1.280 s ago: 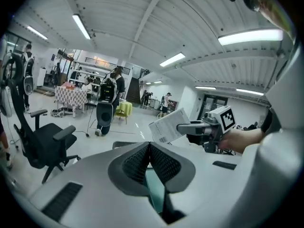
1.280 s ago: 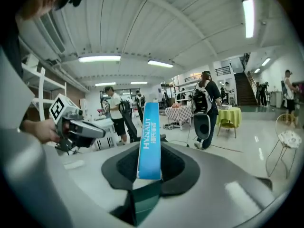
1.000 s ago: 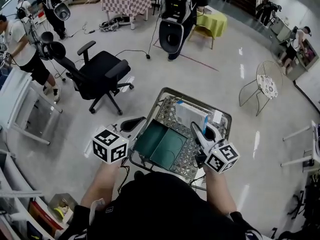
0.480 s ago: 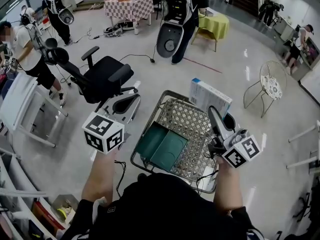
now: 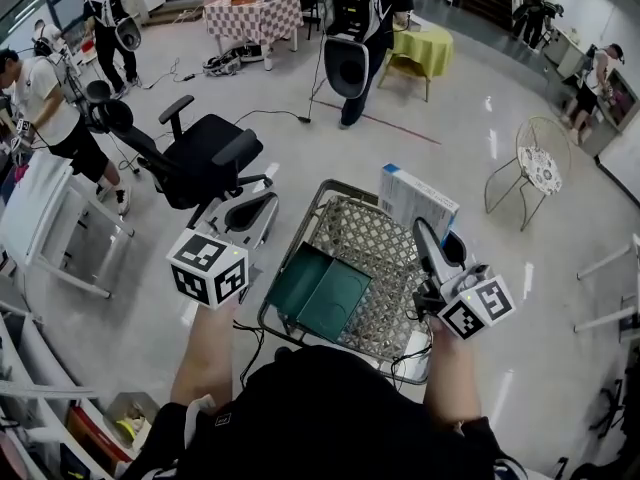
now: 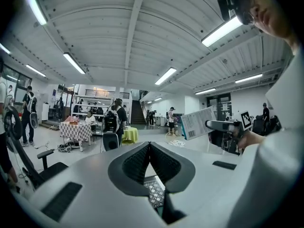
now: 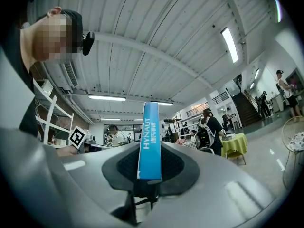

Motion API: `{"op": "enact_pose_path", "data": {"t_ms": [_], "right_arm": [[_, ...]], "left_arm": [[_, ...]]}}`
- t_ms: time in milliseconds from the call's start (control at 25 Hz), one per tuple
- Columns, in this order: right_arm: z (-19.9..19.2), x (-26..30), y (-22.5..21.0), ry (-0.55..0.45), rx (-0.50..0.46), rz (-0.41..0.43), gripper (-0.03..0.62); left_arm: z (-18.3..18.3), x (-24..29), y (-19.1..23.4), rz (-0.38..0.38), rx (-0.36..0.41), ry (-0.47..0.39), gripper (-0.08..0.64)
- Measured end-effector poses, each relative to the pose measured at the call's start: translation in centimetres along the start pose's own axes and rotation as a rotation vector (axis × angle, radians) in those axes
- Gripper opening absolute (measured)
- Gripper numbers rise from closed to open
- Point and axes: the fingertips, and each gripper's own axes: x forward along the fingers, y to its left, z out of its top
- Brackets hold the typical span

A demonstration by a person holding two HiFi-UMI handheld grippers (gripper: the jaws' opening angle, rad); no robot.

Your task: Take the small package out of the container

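The small package [image 5: 416, 199], a flat white box with a blue edge, hangs above the far right rim of the wire basket [image 5: 372, 236]. My right gripper [image 5: 421, 232] is shut on its lower end. In the right gripper view the blue edge of the package [image 7: 150, 137] stands upright, clamped between the two jaws of my right gripper [image 7: 149, 171]. A green folder [image 5: 324, 288] lies in the basket's near left part. My left gripper [image 5: 260, 206] is held over the basket's left side, shut and holding nothing. The left gripper view shows the left gripper [image 6: 149, 145] with pads meeting, and the package [image 6: 197, 122] off to the right.
A black office chair [image 5: 205, 154] stands on the floor beyond the left gripper. A round wire chair [image 5: 533, 174] is at the far right, and a white frame [image 5: 50, 218] at the left. Several people and tables [image 5: 252, 10] are farther back.
The right gripper has lifted the package up out of the basket to above its far rim. The left gripper has risen too. In the last half second both barely moved.
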Motion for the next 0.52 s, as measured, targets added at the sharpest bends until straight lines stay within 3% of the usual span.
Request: {"op": "enact_pose_path", "data": {"t_ms": [520], "right_arm": [[-2.3,-1.8,-0.1,0.038,0.066,-0.014,0.081]], "left_arm": [[-1.6,0.6,-1.8,-0.028,-0.034,0.022,0.006]]}}
